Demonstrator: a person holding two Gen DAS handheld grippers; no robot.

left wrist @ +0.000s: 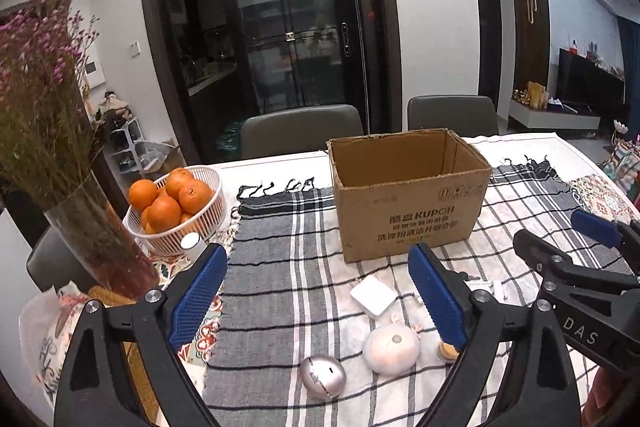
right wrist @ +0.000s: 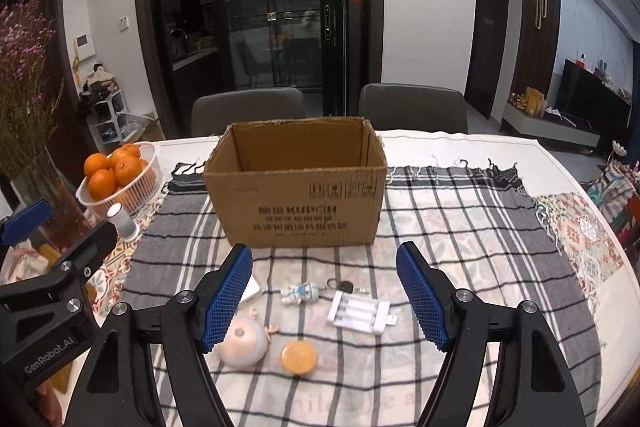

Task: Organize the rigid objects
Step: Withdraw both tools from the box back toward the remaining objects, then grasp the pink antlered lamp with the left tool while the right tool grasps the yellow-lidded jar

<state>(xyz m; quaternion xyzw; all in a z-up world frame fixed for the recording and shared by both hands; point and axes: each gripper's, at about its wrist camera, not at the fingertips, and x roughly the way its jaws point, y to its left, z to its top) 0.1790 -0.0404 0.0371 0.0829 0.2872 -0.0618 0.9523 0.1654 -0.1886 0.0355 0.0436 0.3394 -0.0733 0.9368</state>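
An open cardboard box (left wrist: 408,199) (right wrist: 298,187) stands on the checked cloth at mid table; no contents show in it. In front of it lie small objects: a silver egg-shaped item (left wrist: 323,375), a white round item (left wrist: 391,344) (right wrist: 243,343), a white square adapter (left wrist: 373,295), a small figurine keychain (right wrist: 301,293), a white battery charger (right wrist: 359,311) and an orange disc (right wrist: 298,358). My left gripper (left wrist: 320,303) is open and empty above them. My right gripper (right wrist: 325,297) is open and empty over the charger and the figurine.
A white basket of oranges (left wrist: 176,203) (right wrist: 120,175) and a glass vase of dried flowers (left wrist: 96,239) stand at the left. A small white cylinder (right wrist: 120,221) stands by the basket. Two grey chairs (right wrist: 248,111) stand behind the table.
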